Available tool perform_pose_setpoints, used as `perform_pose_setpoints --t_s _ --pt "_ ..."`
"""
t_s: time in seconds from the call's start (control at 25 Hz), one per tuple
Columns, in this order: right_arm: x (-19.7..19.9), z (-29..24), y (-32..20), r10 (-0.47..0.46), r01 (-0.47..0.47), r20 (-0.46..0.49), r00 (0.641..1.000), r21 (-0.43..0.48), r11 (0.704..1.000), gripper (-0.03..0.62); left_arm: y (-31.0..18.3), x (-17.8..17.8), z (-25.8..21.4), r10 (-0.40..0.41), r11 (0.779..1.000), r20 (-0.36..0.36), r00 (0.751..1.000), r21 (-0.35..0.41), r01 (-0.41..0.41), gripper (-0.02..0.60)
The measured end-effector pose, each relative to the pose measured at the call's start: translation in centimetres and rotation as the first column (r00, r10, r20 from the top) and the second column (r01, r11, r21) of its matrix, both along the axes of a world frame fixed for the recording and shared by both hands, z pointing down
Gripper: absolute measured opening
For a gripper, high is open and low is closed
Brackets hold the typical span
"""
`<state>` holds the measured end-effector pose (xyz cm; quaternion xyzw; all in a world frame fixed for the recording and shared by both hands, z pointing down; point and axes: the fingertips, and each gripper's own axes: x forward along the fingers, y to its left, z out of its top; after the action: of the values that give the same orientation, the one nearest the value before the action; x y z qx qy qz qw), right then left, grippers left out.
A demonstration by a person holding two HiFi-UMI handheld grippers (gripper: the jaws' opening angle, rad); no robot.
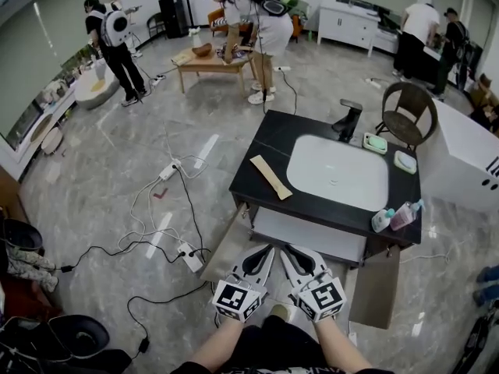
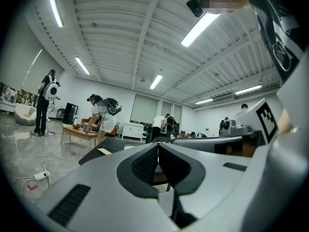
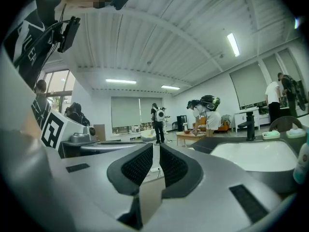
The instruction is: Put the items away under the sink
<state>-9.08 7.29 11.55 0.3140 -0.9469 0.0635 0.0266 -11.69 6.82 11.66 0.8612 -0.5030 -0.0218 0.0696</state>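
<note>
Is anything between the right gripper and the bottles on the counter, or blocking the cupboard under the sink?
Nothing visible does. The right gripper, shut and empty, sits below the front edge of the counter, with open air up to the two bottles at its front right corner. Both cupboard doors stand open.

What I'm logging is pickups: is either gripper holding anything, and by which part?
Nothing is held. The left gripper has its jaws shut, the right gripper shut to a sliver, with nothing between either pair.
</note>
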Motion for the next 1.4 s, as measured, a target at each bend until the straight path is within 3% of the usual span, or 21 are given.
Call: perform_pose_setpoints --t_s 0.52,0.96,1.4 --pt "-1.5 3.0 -4.5 -0.061 0.059 -0.036 0.997 -0.068 0.996 0.043 -4.9 -0.7 2.7 -0.012 0.998 -0.017 1.000 -0.062 0.011 0.009" --pt "-4.1 3.3 -12.8 -0.038 0.033 -0.070 0.997 -0.077 0.997 0.043 -13.6 -3.2 2.7 0.002 0.998 -0.032 0.999 -0.061 -0.004 0.009" --pt "-6.3 4.7 -17.4 -0.009 -0.001 -0.080 0.997 -0.118 0.993 0.043 -18.0 -5.5 4.5 -0.012 0.994 -0.066 0.998 -0.111 0.005 0.009"
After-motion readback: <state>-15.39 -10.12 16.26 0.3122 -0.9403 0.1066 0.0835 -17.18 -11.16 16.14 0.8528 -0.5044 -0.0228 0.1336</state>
